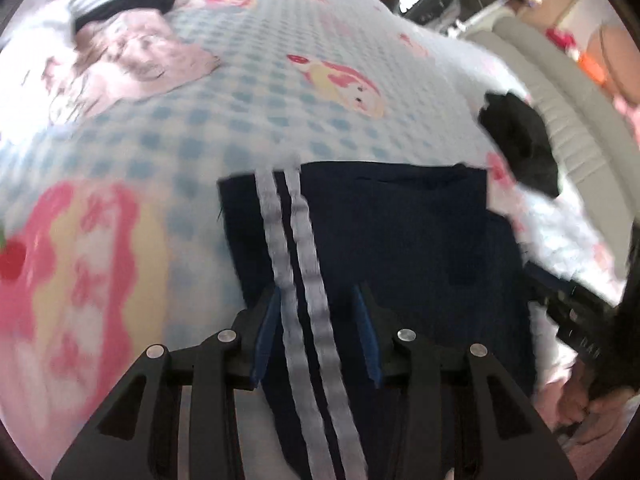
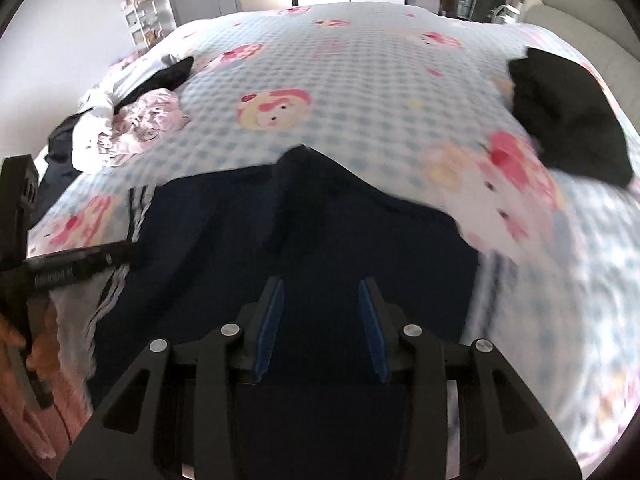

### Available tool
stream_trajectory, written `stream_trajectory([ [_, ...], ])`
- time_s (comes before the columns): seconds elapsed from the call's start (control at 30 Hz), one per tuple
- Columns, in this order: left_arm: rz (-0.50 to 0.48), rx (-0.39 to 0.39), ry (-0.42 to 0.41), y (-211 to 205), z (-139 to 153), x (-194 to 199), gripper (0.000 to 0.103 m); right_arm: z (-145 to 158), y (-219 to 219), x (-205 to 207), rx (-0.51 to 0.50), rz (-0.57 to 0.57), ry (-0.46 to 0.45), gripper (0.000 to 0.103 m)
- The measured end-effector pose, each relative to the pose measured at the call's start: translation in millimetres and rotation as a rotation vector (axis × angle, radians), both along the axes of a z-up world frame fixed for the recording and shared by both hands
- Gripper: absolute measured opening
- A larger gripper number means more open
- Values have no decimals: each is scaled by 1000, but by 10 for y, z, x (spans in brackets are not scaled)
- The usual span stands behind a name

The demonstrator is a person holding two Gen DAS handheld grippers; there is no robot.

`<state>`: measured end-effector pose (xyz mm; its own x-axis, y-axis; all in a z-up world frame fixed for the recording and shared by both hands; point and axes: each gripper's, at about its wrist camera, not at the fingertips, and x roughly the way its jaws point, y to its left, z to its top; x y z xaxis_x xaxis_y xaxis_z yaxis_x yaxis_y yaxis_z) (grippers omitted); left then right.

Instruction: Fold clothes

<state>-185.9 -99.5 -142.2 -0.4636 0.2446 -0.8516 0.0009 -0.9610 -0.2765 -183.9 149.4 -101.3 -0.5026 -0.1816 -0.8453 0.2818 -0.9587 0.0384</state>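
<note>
Both tongs hanging open over navy trousers [image 1: 400, 232] on the bed [image 2: 360, 80]

Left tongs [image 1: 316, 332] straddling the white stripes [image 1: 296, 264] — gripping nothing; right tongs [image 2: 322, 326] likewise; writing on the handle unreadable.

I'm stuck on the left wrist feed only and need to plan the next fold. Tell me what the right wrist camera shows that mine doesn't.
Observer: The right gripper is open, hovering over plain navy fabric of the navy garment, with nothing between its fingers.
Operator: Report the garment's far edge.
Observer: A dark bump pokes up at the middle of the far edge; the stripes sit at its left side.
Operator: Describe the pile beyond.
Observer: Besides the pink garment, a white garment lies crumpled left of it, near the bed's edge.
</note>
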Motion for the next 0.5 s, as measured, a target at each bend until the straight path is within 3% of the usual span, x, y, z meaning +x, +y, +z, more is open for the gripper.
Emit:
stream_trajectory([
  [0.03,1,-58,-10,54,-32,-51,38,-75,-64,-94,11,5,-5,40],
  [0.2,61,-169,-16,-96,0,-17,32,-376,-219,-421,72,-14,-47,40],
  [0.33,100,-72,19,-301,75,33,33,-152,-199,-457,35,-51,33,40],
  [0.43,109,4,41,-400,52,2,43,-63,-217,-426,38,-7,76,43],
  [0.5,114,55,56,-466,37,-19,44,-83,-255,-432,30,46,56,43],
])
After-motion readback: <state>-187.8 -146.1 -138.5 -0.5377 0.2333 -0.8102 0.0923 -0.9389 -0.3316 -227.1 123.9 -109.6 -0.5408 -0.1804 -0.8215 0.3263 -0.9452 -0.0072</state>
